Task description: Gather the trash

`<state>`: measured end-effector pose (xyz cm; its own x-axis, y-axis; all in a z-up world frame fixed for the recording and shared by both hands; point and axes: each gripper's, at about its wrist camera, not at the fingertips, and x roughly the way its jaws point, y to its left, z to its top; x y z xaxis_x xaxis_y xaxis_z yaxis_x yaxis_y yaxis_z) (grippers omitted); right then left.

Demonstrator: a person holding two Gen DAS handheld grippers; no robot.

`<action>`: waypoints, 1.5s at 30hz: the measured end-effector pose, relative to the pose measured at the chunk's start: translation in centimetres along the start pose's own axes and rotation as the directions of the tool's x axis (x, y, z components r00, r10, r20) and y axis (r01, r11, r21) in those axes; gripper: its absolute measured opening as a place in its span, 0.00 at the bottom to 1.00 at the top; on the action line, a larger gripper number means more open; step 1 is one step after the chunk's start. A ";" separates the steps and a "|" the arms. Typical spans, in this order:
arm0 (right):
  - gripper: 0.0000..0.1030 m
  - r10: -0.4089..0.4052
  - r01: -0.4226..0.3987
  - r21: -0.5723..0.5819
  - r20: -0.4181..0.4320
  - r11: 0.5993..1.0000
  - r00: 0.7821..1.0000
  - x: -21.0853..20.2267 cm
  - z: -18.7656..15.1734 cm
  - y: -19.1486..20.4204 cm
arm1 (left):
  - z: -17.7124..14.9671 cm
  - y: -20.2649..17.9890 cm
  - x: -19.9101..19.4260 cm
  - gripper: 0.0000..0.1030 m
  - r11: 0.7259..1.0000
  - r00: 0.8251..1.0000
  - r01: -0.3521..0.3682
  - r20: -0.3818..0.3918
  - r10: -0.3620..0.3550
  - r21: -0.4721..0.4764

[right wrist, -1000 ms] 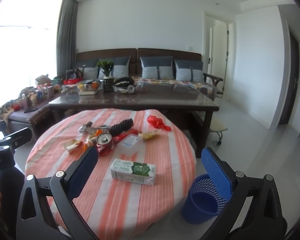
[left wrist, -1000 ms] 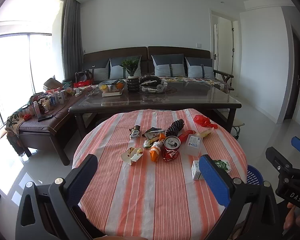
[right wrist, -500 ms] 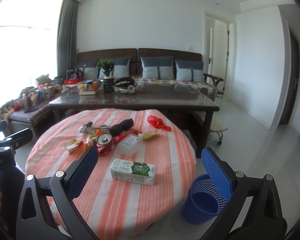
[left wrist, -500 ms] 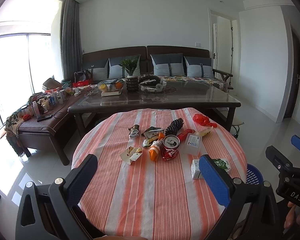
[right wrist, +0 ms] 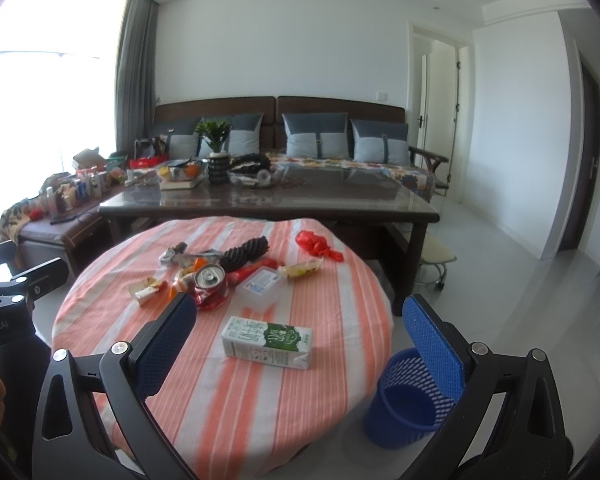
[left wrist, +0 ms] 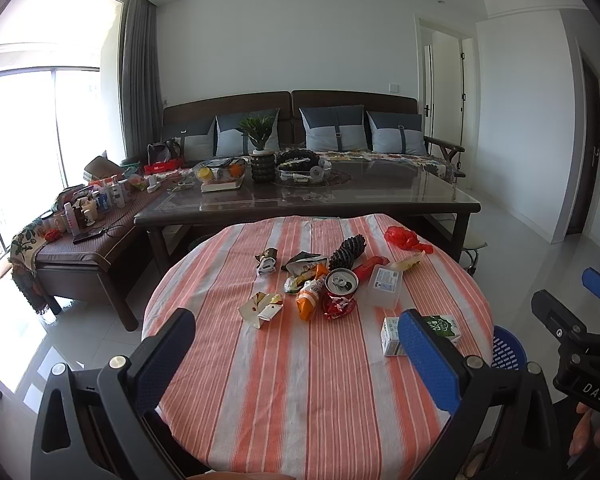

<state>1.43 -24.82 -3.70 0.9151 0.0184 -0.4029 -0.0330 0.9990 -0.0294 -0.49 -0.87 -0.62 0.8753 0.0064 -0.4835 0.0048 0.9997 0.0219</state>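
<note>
Trash lies scattered on a round table with an orange-striped cloth (left wrist: 320, 380) (right wrist: 332, 304). A crushed red can (left wrist: 340, 292) (right wrist: 209, 286), a clear plastic box (left wrist: 384, 290) (right wrist: 260, 288), a pine cone (left wrist: 347, 247) (right wrist: 246, 254), a red plastic bag (left wrist: 406, 238) (right wrist: 318, 244) and several wrappers sit mid-table. A green-and-white milk carton (left wrist: 440, 326) (right wrist: 267, 342) lies nearer the front edge. A blue mesh bin (right wrist: 410, 404) (left wrist: 508, 354) stands on the floor right of the table. My left gripper (left wrist: 300, 360) and right gripper (right wrist: 300, 348) hover open and empty over the near edge.
A long dark glass-topped table (left wrist: 380, 200) with a plant, bowls and clutter stands behind the round table, a sofa (left wrist: 340, 128) beyond it. A low bench (left wrist: 80, 240) with bottles is at the left. A small stool (right wrist: 436, 256) stands on bare tiled floor at the right.
Both views have shifted only slightly; the grippers stay open and nothing on the table has moved.
</note>
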 end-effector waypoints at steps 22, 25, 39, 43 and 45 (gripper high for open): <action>1.00 0.003 -0.003 0.000 -0.002 1.000 1.000 0.1 -0.3 0.8 | -0.6 -0.5 -0.3 1.00 1.000 1.000 -0.001 -0.001 0.001 -0.001; 1.00 0.008 -0.008 -0.003 -0.004 1.000 1.000 -0.2 -0.2 0.4 | -0.4 -0.5 -0.3 1.00 1.000 1.000 -0.002 0.000 0.002 -0.001; 1.00 0.009 -0.009 -0.007 -0.004 1.000 1.000 -0.1 -0.3 0.4 | -0.2 -0.5 0.0 1.00 1.000 1.000 0.000 -0.002 0.000 0.001; 1.00 0.008 -0.008 -0.008 -0.005 1.000 1.000 -0.1 -0.3 0.3 | -0.1 -0.5 0.1 1.00 1.000 1.000 0.000 -0.004 0.000 0.001; 1.00 0.009 -0.009 -0.007 -0.004 1.000 1.000 -0.1 -0.3 0.4 | -0.1 -0.4 0.1 1.00 1.000 1.000 -0.001 -0.003 0.001 0.001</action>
<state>1.20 -24.48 -3.97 0.9131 0.0272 -0.4068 -0.0442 0.9985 -0.0324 -0.45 -1.29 -0.72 0.8737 0.0070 -0.4864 0.0049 0.9997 0.0233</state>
